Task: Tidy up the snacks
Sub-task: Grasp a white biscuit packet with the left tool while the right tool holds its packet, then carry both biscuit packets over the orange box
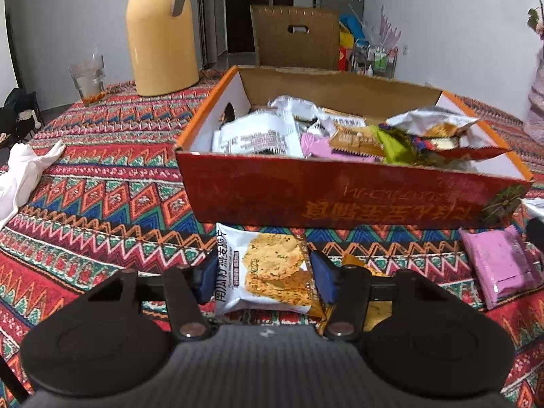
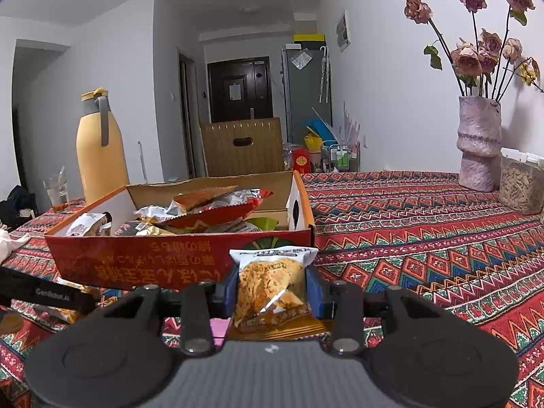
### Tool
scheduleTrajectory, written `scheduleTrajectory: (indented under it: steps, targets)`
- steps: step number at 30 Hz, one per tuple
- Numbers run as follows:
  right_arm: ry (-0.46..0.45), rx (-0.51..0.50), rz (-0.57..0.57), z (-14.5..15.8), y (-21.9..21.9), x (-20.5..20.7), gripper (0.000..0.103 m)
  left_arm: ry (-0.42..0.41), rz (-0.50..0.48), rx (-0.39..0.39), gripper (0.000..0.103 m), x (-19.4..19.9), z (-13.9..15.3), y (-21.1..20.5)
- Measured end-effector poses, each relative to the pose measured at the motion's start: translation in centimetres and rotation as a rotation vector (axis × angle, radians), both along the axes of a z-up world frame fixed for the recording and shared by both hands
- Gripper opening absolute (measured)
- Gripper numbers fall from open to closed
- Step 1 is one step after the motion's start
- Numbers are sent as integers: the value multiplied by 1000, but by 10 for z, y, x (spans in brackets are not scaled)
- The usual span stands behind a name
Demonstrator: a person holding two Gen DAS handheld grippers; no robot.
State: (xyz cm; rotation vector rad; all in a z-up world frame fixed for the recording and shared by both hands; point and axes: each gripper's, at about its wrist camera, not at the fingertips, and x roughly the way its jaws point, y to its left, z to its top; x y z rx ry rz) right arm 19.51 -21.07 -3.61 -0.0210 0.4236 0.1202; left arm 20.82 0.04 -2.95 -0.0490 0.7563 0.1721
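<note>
Gripping cracker packet [image 1: 268, 268] between left jaws; right jaws clamping snack packet [image 2: 270, 289].

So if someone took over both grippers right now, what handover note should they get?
Left gripper: jaws around an oat-crisp packet lying on the cloth in front of the box; grip not clearly tight.
Right gripper: shut on a snack packet, held up before the box.
Done: many snacks already in the box.
Left: drop both packets in, then the pink packet and the yellow one on the cloth.
</note>
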Motion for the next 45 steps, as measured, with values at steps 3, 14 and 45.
scheduleTrajectory:
  steps: [3, 14, 45]
  targets:
    - [-8, -1, 8, 0, 1, -1, 40, -26, -15, -4, 57, -10, 8, 0]
    - [-63, -6, 78, 25, 11, -16, 40, -171, -99, -3, 58, -35, 56, -11]
    - [-131, -42, 124, 72, 79, 115, 40, -341, -33, -56, 58, 76, 103, 9]
